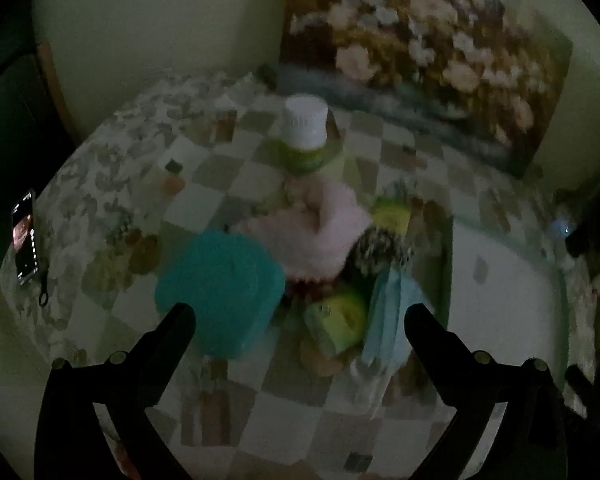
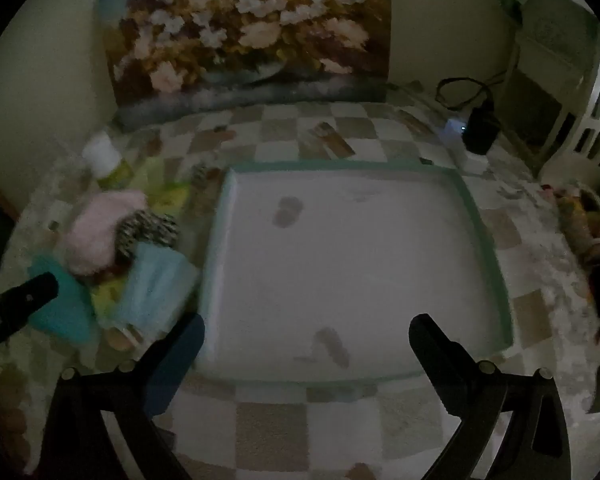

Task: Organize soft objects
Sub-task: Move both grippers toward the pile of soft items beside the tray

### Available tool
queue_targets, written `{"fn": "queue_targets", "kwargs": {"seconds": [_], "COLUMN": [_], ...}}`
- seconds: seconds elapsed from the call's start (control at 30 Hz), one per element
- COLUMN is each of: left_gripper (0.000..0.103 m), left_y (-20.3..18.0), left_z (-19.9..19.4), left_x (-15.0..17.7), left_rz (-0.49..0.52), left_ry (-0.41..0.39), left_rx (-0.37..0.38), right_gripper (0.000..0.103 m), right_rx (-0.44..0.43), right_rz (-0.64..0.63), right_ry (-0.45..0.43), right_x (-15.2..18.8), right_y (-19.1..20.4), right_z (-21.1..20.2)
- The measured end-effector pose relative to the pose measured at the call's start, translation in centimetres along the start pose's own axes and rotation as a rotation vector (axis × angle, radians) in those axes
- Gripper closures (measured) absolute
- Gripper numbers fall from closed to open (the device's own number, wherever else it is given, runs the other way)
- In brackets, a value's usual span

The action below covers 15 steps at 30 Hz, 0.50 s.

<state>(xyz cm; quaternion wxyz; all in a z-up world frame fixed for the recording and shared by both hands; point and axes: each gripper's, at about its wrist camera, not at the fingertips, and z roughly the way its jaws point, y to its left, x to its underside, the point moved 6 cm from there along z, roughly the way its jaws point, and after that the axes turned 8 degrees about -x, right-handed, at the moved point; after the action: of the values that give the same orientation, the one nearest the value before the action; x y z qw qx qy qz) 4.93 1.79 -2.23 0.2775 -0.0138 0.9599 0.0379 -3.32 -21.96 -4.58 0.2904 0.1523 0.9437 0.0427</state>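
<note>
- Dim room: a checkered cloth covers the desk [image 2: 284, 416], and a large flower painting [image 2: 240, 36] leans on the wall at 12 o'clock.
- White tray [image 2: 340, 264] with a green rim lies flat on the desk, bare inside, straight ahead of the right hand-held gripper [image 2: 306, 344], whose jaws stand wide with nothing between them.
- Pile of soft objects sits just beside the tray's left rim: a teal pad [image 1: 220, 292], a fluffy pink piece [image 1: 312, 232], a light blue cloth [image 1: 392, 312], a yellow-green sponge [image 1: 338, 320] and a speckled item [image 1: 380, 250], touching and overlapping.
- White-capped jar [image 1: 304, 136] stands upright beyond the pile at 12 o'clock.
- Left hand-held gripper [image 1: 300, 324] is wide, holding nothing, tilted down over the pile; the teal pad lies at 11 o'clock from it, the blue cloth at 1 o'clock with its long axis running away from the jaws.
- Judgement: the left hand is nearer the pile, the right nearer the tray.
</note>
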Motion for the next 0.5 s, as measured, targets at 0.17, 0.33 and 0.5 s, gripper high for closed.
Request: {"fn": "queue_targets", "kwargs": {"seconds": [0.17,0.33,0.5], "left_gripper": [0.000,0.000,0.000], "left_y": [-0.6,-0.7,0.1], "left_z": [0.1,1.1,1.9], "left_x": [-1.7,-3.0,-4.0], "left_rz": [-0.011,0.007,0.005], "left_ry": [0.008,0.057,0.059], "left_rx": [0.036,0.022,-0.046], "right_gripper": [0.000,0.000,0.000], "right_rx": [-0.066,-0.130,-0.135], "right_rz": [-0.041,-0.083,-0.087], "right_ry": [-0.011,-0.004,0.060], "right_x": [-1.7,-3.2,-3.2], "right_y": [2.7,6.1,6.8], "right_z": [0.0,0.3,2.3]}}
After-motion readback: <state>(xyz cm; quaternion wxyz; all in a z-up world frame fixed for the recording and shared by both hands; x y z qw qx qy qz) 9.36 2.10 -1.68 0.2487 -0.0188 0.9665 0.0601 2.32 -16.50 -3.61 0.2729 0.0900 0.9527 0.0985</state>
